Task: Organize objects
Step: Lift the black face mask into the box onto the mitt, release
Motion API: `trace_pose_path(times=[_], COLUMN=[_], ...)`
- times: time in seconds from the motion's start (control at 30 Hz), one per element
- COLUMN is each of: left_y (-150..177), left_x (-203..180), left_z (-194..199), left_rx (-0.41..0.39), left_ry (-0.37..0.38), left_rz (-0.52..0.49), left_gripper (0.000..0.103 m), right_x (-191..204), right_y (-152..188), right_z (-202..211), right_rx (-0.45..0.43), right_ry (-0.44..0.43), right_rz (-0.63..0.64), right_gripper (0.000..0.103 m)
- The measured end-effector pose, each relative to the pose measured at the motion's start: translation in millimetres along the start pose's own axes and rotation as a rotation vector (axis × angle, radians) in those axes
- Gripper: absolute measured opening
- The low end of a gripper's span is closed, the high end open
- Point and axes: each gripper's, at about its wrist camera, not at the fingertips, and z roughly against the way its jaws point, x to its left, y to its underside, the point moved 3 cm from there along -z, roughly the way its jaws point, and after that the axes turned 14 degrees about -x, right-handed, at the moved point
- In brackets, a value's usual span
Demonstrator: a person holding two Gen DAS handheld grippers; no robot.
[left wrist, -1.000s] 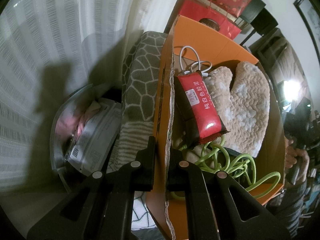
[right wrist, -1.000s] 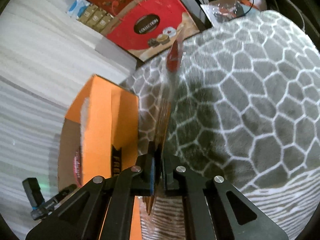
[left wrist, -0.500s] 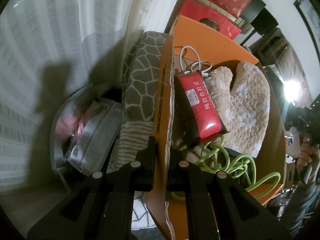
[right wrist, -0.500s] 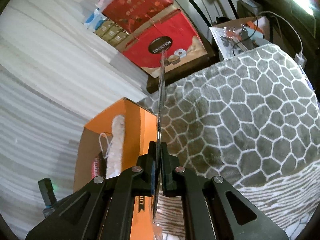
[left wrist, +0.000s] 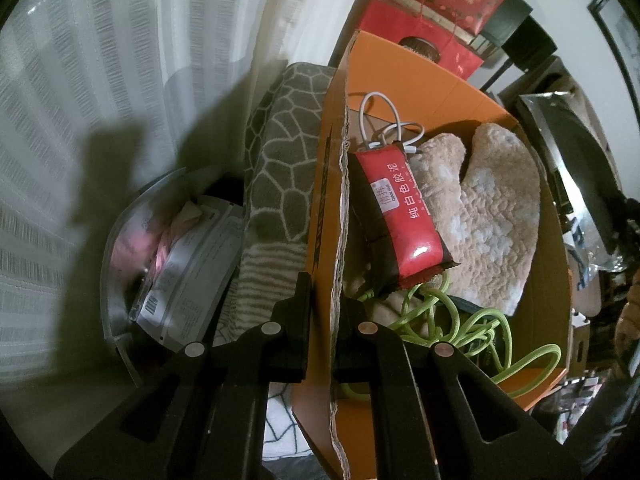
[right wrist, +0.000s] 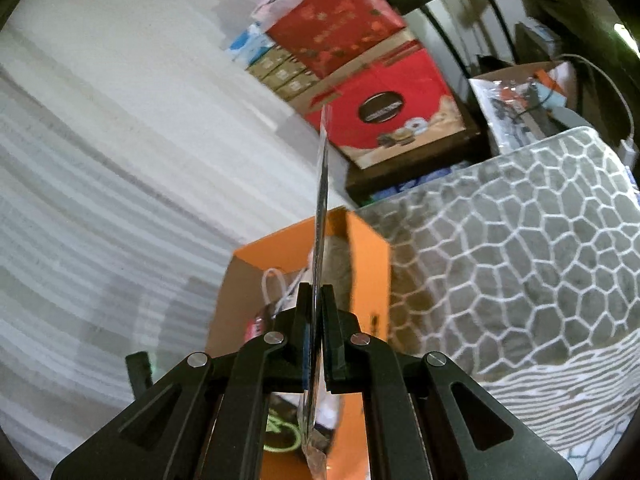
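My left gripper [left wrist: 323, 300] is shut on the near wall of an orange cardboard box [left wrist: 440, 80]. Inside lie a red packet [left wrist: 404, 216], a beige fleece mitt [left wrist: 488, 216], a white cable [left wrist: 384, 124] and a green cord [left wrist: 460, 320]. My right gripper [right wrist: 316, 300] is shut on a thin flat clear packet [right wrist: 322, 184], seen edge-on, held upright above the same orange box [right wrist: 368, 256]. That packet also shows at the right edge of the left wrist view [left wrist: 576, 160].
A grey-and-white patterned blanket [right wrist: 520, 260] lies beside the box. A clear container of papers [left wrist: 180, 264] sits left of it. Red gift boxes [right wrist: 384, 112] are stacked by the white curtain [left wrist: 100, 80]. A bag with cables [right wrist: 520, 100] stands behind the blanket.
My right gripper has lifted and swung with the flat packet from over the blanket to above the orange box opening. The left gripper holds still on the box wall.
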Motion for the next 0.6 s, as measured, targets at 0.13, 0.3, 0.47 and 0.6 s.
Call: trace_pose_path(times=[0.13,0.3,0.47,0.6], left_y=[0,0,0,0], left_x=[0,0,0,0], left_z=[0,0,0,0], left_rx=[0.0,0.0,-0.001,0.0], left_ry=[-0.001,-0.001,-0.002,-0.001], left_rz=[-0.001,-0.001,0.0,0.0], left_gripper=[0.007,0.007,0.007,0.007], right_x=[12,24,37,46], right_y=[8,17,28,42], right_z=[-10,-23,-34,-46], right_rx=[0.026,0.053,0.072,0.096], right_ry=[-0.021,-0.03,-0.037,-0.04], right_rz=[0.006,0.021,0.035,0.051], right_gripper=[0.003,0.003,0.003,0.003])
